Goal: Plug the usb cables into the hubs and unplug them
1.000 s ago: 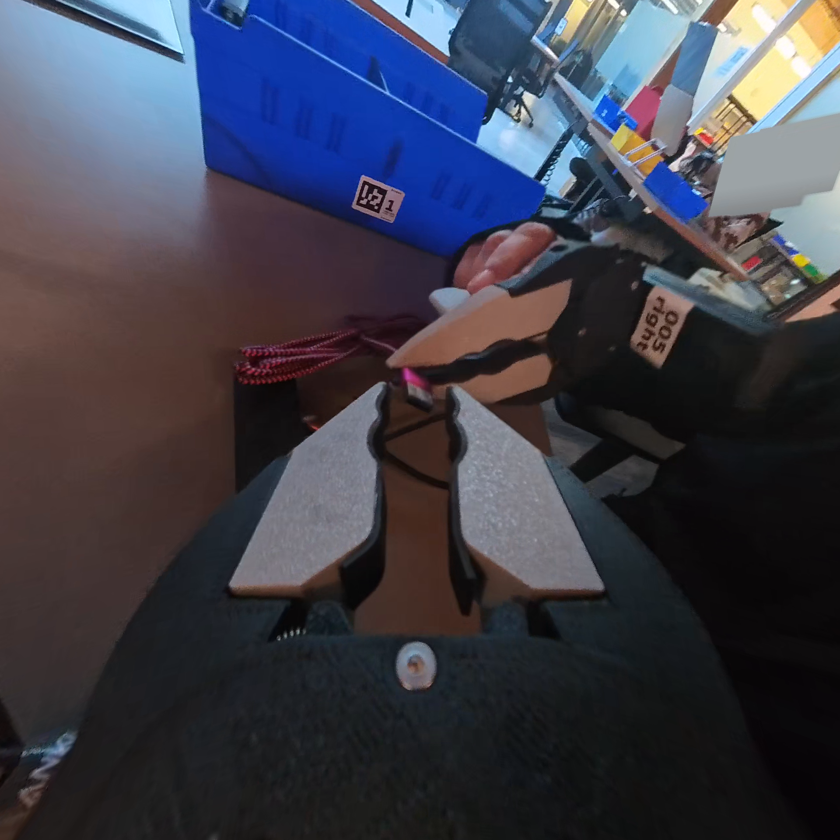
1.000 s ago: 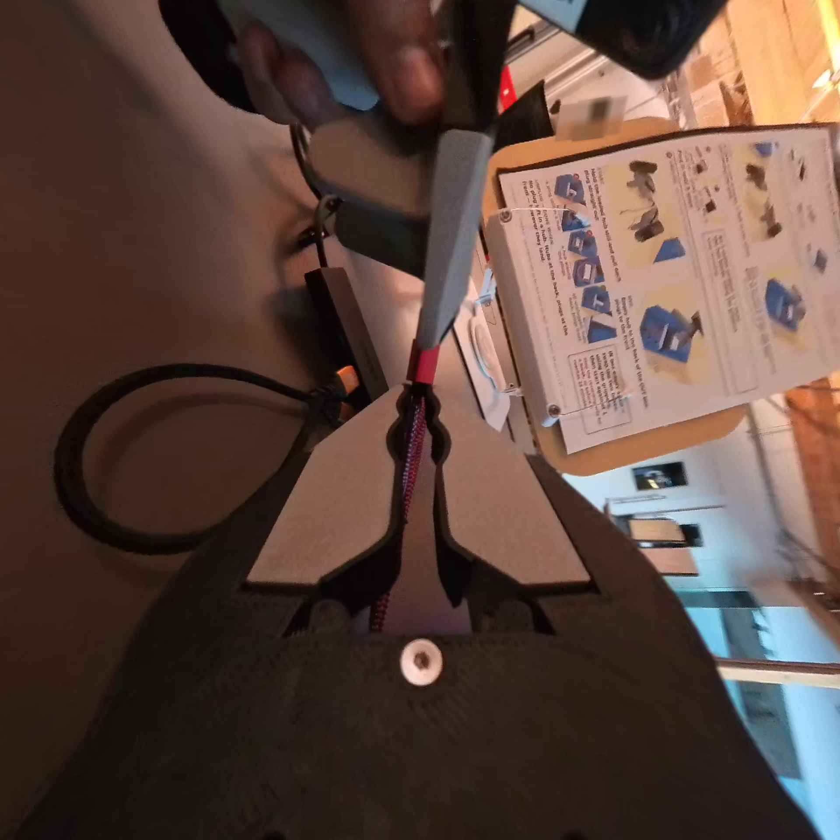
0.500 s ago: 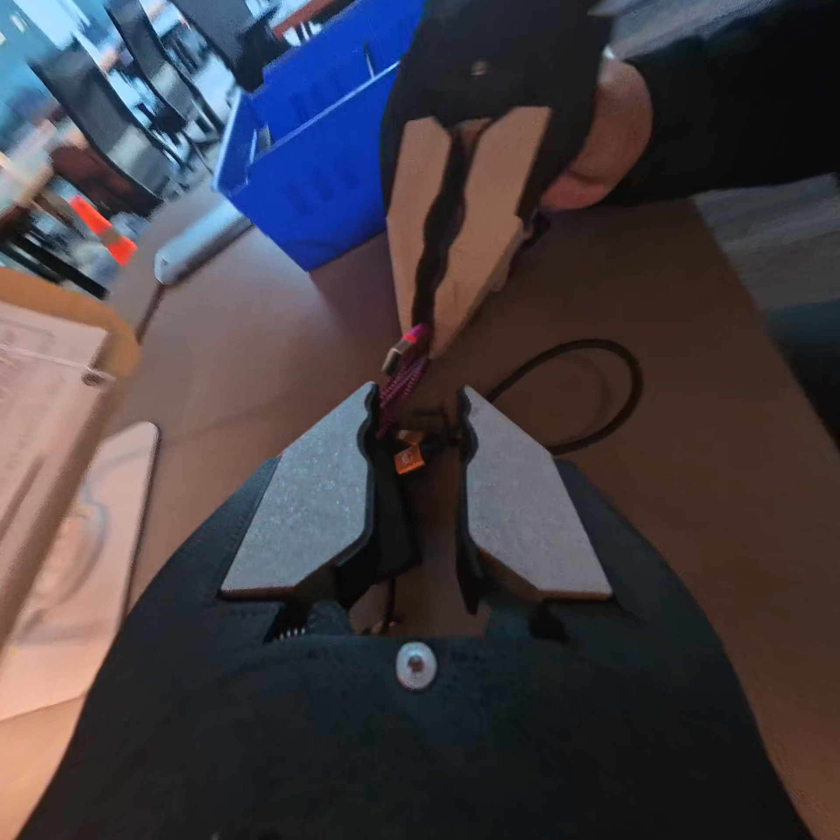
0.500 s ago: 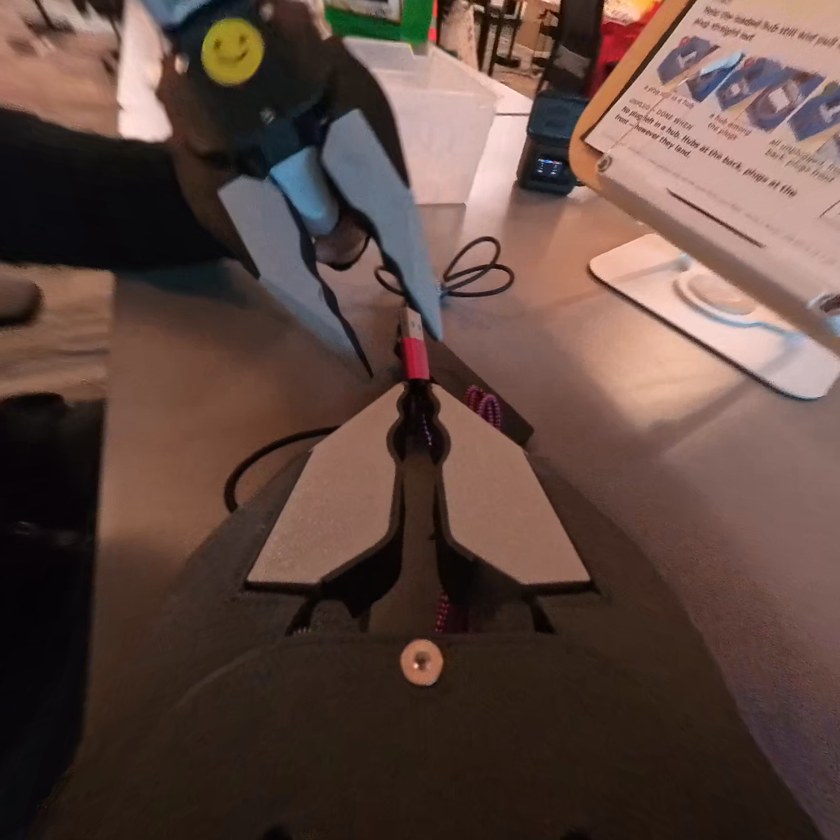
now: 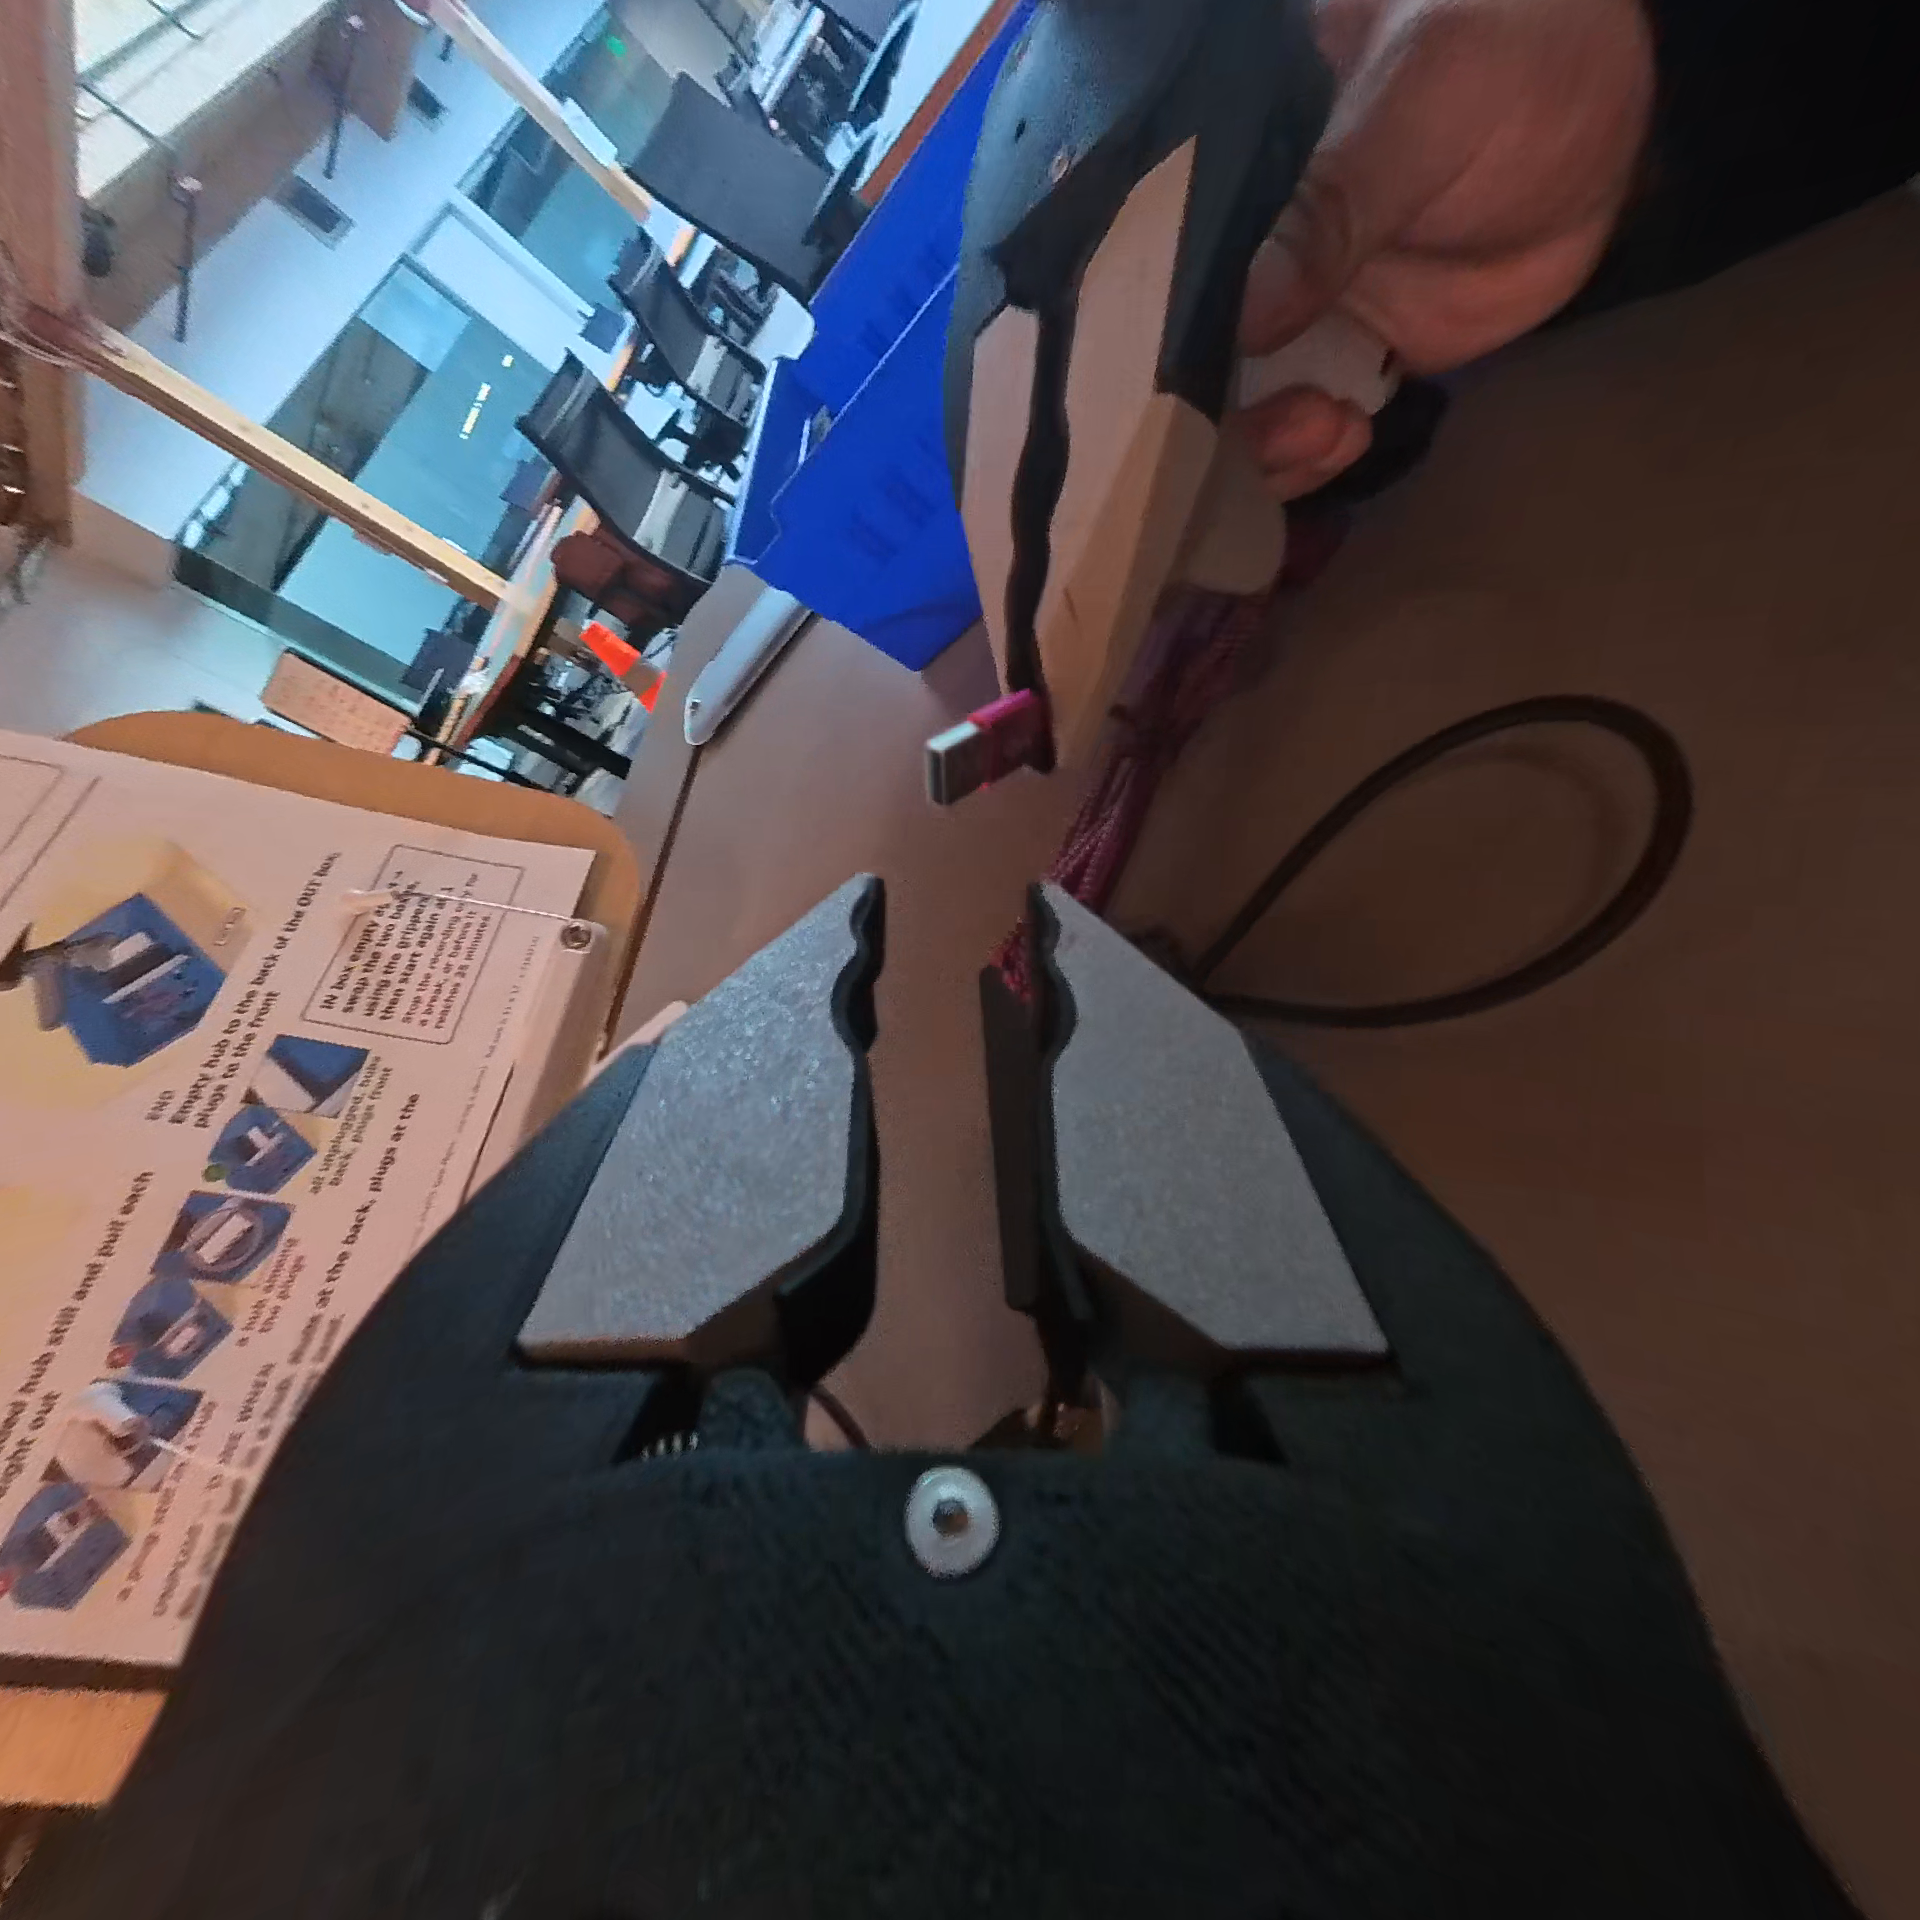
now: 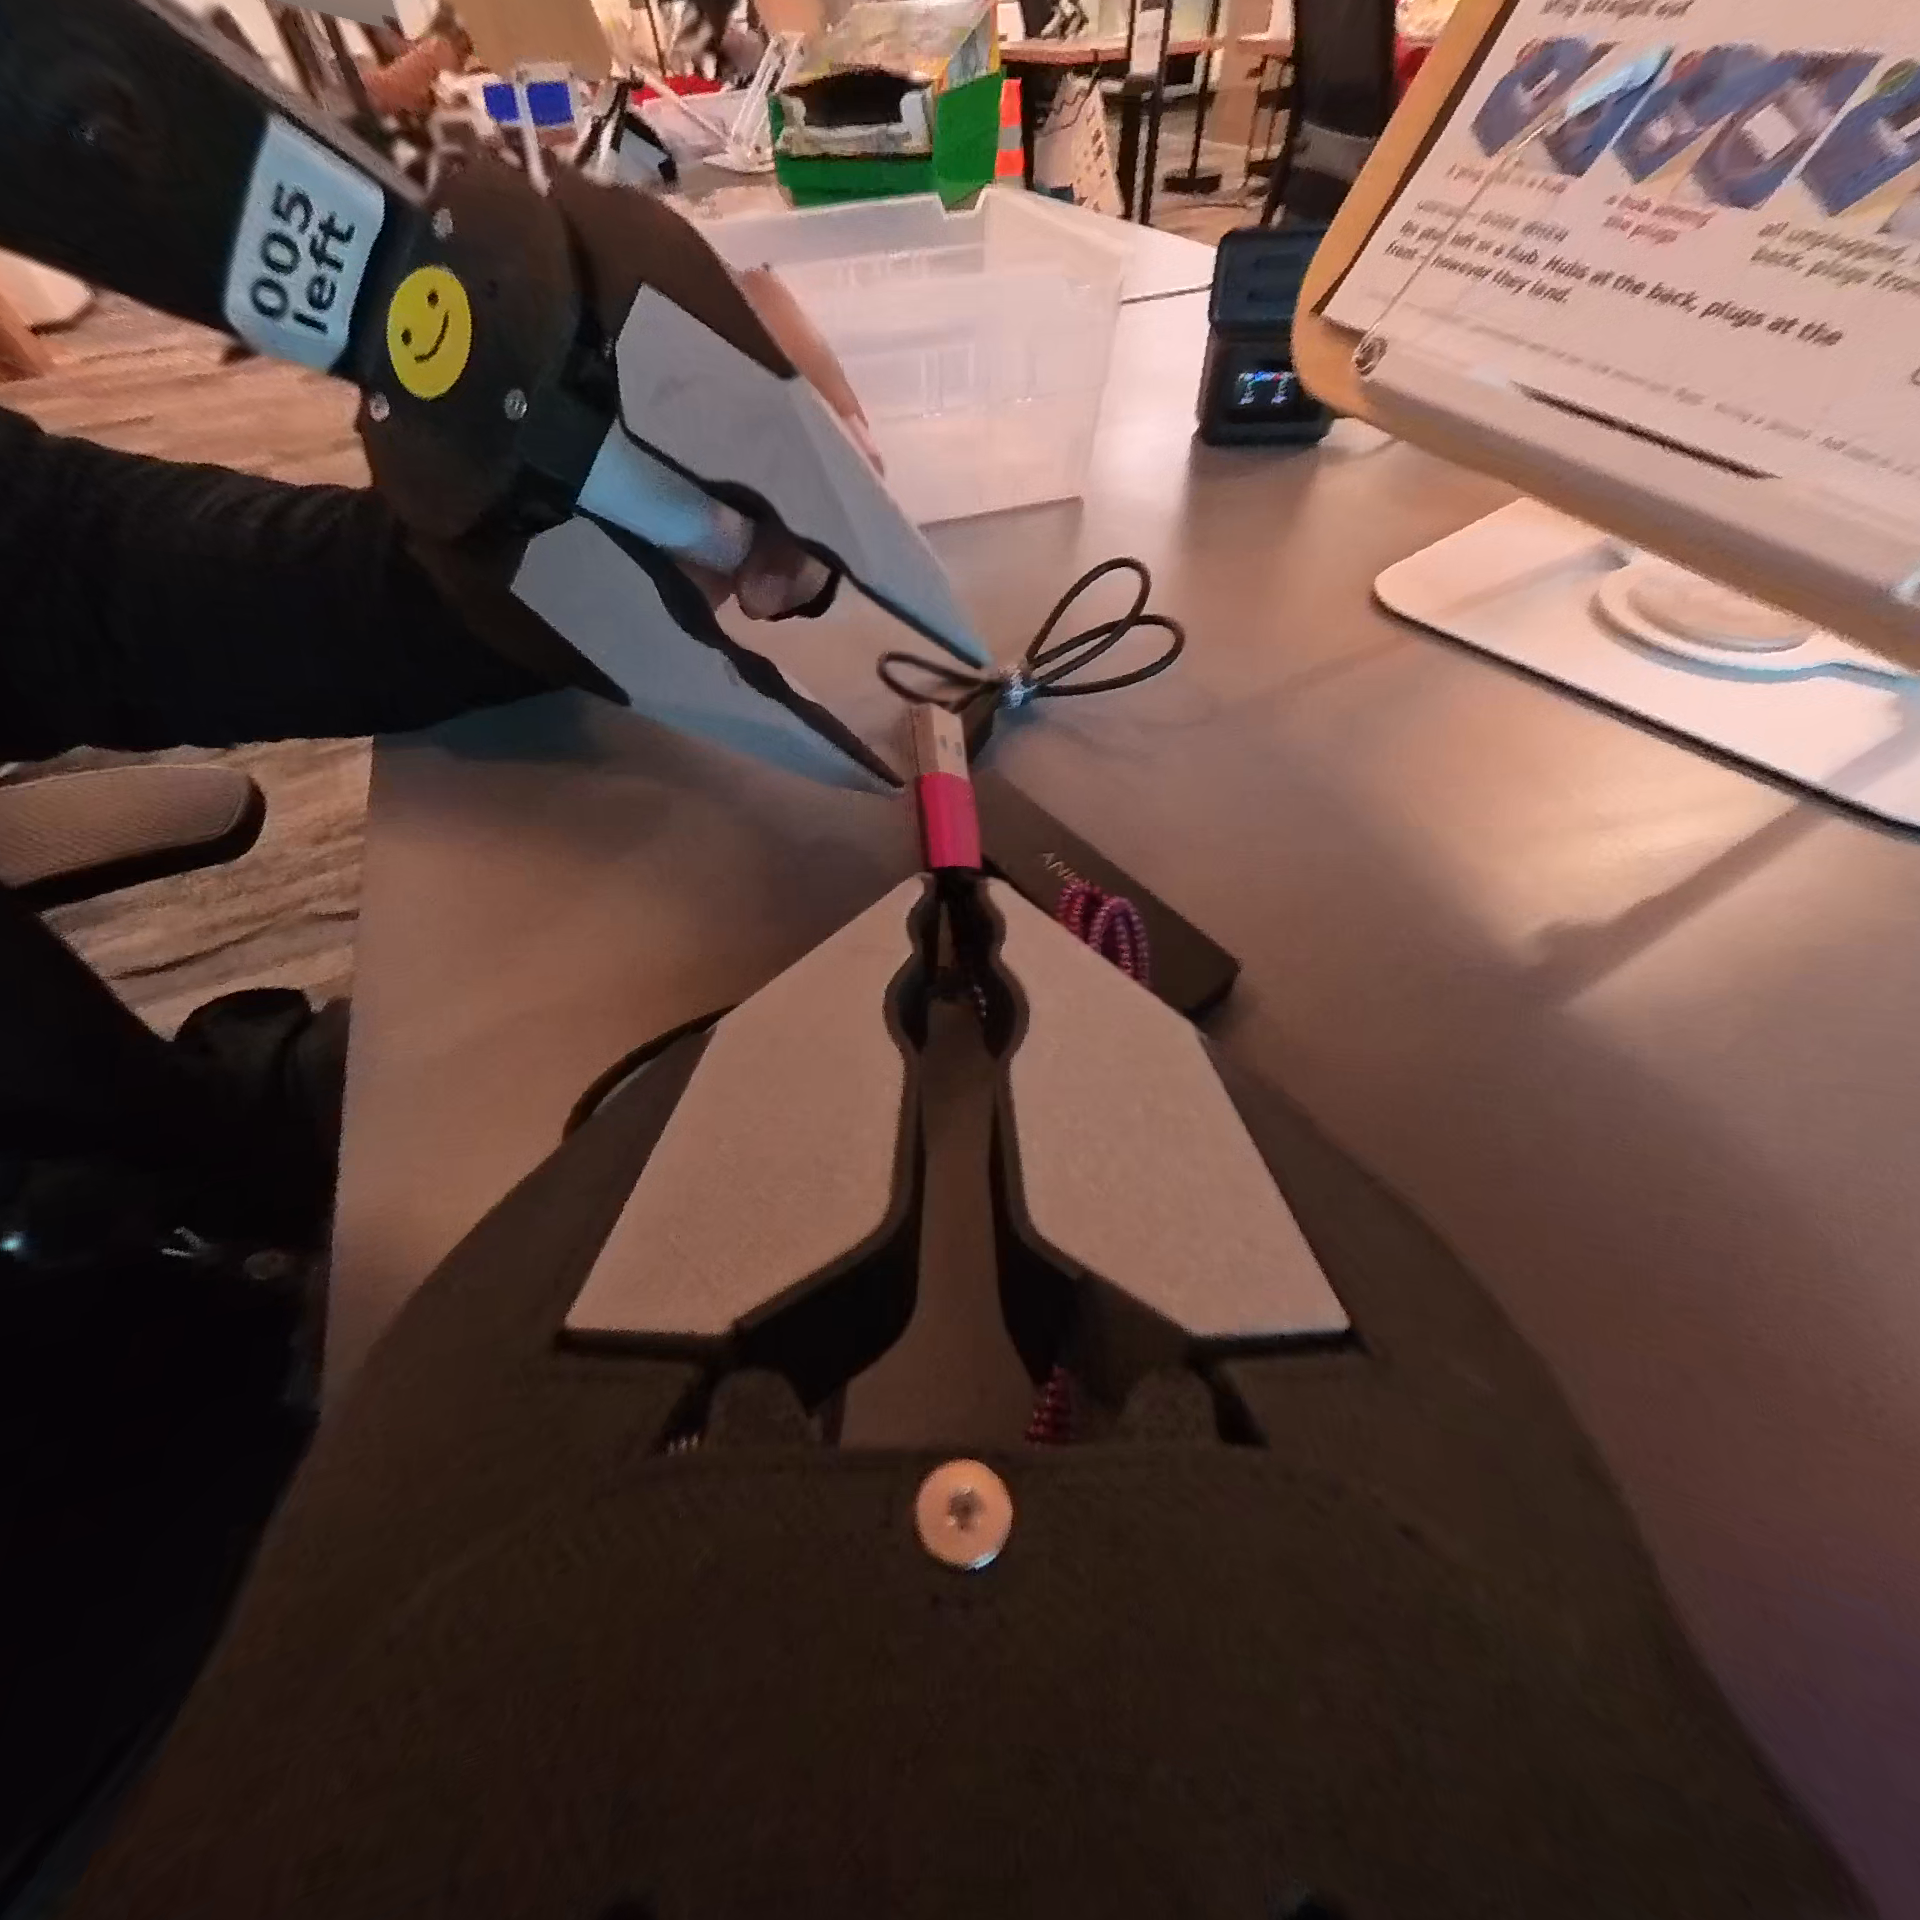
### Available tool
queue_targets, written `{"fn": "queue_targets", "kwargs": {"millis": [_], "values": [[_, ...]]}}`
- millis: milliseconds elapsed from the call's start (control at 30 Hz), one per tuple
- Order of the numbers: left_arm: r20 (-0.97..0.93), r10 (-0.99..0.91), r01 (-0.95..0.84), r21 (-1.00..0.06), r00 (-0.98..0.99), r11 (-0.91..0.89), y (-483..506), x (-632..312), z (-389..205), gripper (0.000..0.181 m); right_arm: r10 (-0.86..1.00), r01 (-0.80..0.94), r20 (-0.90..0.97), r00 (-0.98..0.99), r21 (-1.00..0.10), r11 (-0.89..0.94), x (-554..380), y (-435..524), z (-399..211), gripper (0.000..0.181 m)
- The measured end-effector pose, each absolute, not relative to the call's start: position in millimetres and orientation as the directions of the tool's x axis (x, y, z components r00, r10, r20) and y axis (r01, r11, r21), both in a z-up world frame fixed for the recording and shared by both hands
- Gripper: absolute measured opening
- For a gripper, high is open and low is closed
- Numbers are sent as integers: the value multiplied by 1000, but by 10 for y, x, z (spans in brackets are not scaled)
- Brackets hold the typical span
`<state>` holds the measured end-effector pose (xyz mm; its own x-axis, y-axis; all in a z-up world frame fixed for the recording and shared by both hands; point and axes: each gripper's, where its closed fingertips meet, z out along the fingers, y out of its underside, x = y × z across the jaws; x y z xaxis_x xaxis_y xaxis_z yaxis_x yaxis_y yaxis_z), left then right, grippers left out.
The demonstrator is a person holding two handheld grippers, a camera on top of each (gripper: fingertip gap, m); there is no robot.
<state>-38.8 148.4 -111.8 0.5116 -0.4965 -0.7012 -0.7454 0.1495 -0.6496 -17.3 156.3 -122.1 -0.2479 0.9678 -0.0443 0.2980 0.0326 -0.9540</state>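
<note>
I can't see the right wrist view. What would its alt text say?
The right tool pinches a pink USB plug above a black hub on the table, while the left tool, open, hovers just beyond.

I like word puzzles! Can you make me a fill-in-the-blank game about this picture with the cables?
1. The right gripper is shut on a cable whose plug is coloured ____.
2. The jaws of the left gripper are ____, with nothing held between them.
3. The flat black hub lies on the ____.
4. The big bin behind the right gripper, seen in the left wrist view, is coloured ____.

Missing words: pink; open; table; blue
</note>
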Motion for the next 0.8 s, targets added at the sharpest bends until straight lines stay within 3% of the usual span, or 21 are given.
{"fn": "queue_targets", "kwargs": {"millis": [200,467,600,667,733,800], "values": [[-770,-382,-783,-601,511,163,1511,-502,-996,29,972,337,-146,-183,-938,-77,-48,1628,-977,2],[-861,-302,-792,-499,409,351,1214,-167,-772,28,789,652,-574,-217,-687,-321,168,1000,-855,2],[-924,-214,-844,-378,317,381,1152,-85,-763,33,720,674,-675,-163,-609,-418,103,972,-992,2],[-970,-105,-889,-242,218,389,1140,-76,-761,37,669,668,-723,-172,-585,-460,55,957,-1015,2],[-992,-24,-909,-121,121,399,1110,-53,-811,29,619,677,-763,-185,-555,-483,20,949,-1046,2],[-995,-48,-912,-99,87,399,1117,-46,-915,25,594,697,-782,-188,-532,-481,-1,958,-1097,2]]}}
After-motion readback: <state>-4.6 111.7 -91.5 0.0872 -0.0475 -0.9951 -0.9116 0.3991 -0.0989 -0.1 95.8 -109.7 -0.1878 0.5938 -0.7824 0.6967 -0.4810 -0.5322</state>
